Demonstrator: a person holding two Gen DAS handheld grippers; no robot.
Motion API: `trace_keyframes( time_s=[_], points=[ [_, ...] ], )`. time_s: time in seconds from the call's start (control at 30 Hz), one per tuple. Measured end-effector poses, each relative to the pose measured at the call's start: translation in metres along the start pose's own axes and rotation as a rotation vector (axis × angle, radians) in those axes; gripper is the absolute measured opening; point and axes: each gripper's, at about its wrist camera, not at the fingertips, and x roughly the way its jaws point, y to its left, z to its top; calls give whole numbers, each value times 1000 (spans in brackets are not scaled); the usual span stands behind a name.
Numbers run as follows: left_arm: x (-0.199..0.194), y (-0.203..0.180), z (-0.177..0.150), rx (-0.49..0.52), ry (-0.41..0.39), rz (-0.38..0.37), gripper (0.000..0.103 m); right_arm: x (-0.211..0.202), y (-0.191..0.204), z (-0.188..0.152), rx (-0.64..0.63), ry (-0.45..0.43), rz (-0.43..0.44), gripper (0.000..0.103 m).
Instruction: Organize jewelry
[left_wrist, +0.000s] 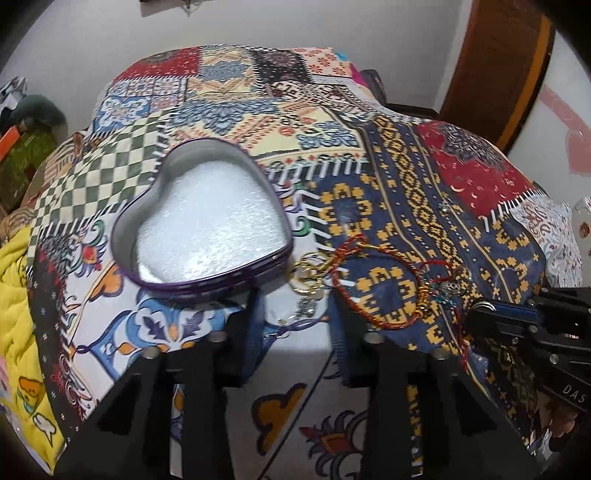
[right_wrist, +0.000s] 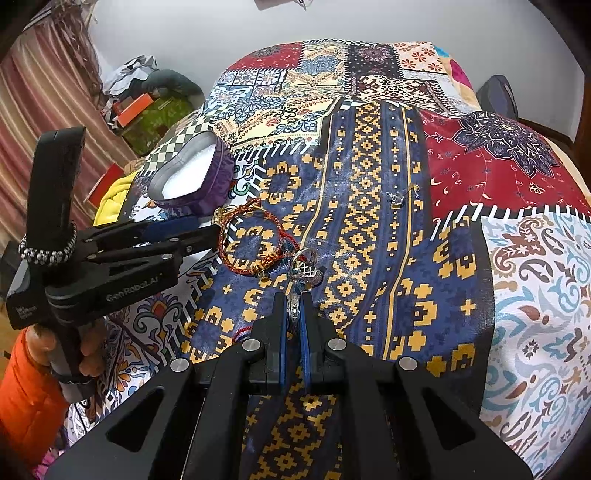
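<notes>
Pickup step underway: right gripper (right_wrist: 294, 310) fingers pinch a silver charm piece (right_wrist: 303, 270) on the bedspread (right_wrist: 369, 155) beside the red thread bracelet (right_wrist: 240, 236); left gripper (left_wrist: 295, 314) fingers spread, empty, near the open heart tin (left_wrist: 207, 229); next move probably lift and carry to the tin, mind tangled cords.

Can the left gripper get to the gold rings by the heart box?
Probably yes. The left gripper is open, and the gold rings lie just ahead of its fingertips beside the heart box, with nothing between.
</notes>
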Motion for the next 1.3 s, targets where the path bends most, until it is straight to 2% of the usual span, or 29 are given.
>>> trace_keyframes(
  time_s=[0.03, 0.07, 0.4, 0.6, 0.97, 1.3],
  points=[
    [0, -1, 0, 0, 1, -10, 11, 0, 0, 0, 0, -1, 0, 6],
    [1, -2, 0, -3, 5, -21, 9, -1, 1, 0, -1, -2, 0, 6],
    [-21, -10, -22, -18, -4, -12, 9, -18, 13, 9, -18, -49, 9, 6],
    [-56, 0, -26, -61, -67, -11, 9, -30, 27, 20, -52, -95, 3, 6],
    [-113, 34, -5, -109, -230, 8, 9, -36, 55, 55, -118, -175, 2, 6],
    [-118, 58, 18, -121, -280, 11, 9, -11, 74, 90, -194, -176, 33, 6]
  ],
)
